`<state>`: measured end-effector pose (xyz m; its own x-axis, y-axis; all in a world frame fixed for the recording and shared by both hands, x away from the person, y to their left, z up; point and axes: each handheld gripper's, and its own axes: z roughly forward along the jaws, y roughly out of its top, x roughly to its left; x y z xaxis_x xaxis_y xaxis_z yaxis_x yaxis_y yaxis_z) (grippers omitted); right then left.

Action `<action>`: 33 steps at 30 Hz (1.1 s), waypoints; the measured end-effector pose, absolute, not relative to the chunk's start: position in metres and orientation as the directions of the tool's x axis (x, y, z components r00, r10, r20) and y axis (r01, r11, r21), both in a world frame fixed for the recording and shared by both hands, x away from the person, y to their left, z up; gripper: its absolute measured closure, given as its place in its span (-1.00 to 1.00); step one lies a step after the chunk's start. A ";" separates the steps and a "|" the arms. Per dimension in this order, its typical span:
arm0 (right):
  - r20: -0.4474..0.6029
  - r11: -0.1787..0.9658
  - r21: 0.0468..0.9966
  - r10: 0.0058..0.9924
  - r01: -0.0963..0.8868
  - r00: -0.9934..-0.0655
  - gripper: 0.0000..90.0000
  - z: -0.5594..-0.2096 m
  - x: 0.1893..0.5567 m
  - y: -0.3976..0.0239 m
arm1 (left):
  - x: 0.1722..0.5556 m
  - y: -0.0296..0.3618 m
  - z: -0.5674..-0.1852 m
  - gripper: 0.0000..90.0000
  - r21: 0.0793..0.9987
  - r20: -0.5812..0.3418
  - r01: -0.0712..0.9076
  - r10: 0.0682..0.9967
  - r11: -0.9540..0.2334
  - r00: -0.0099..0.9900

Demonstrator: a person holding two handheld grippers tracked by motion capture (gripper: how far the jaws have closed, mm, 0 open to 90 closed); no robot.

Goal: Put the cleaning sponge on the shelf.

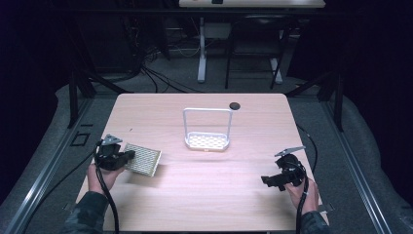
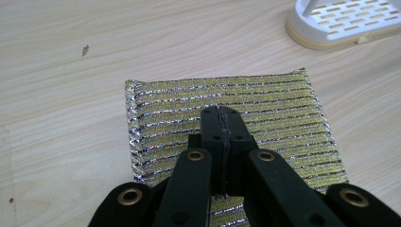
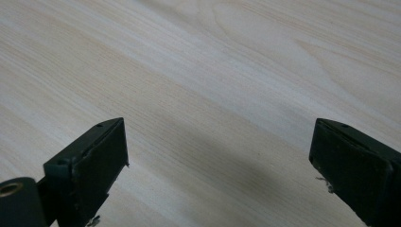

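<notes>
On the table's (image 1: 204,195) left side, the left gripper (image 1: 127,156), jaws pressed together with nothing between them, hangs over the gold-and-silver striped scouring pad (image 2: 236,94) lying flat there; the white rack (image 1: 207,140) stands near centre; the right gripper (image 1: 267,180), jaws spread, hovers over bare wood.

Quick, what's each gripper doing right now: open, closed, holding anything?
Left gripper: closed, over the scouring pad; whether it grips the pad cannot be told.
Right gripper: open, holding nothing.
</notes>
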<state>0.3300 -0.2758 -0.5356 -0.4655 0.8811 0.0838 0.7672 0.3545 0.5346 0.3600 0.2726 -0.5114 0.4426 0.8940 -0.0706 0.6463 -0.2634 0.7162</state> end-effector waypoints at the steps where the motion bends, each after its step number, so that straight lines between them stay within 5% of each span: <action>1: 0.081 0.357 0.533 0.881 0.767 -0.467 -0.90 -0.536 0.330 -0.276 | 0.360 0.272 -0.511 1.00 0.717 -0.073 0.645 0.892 -0.264 0.446; 33: 0.058 0.369 0.524 0.884 0.768 -0.465 -0.87 -0.535 0.330 -0.274 | 0.355 0.226 -0.514 1.00 0.737 -0.142 0.618 0.831 -0.274 0.538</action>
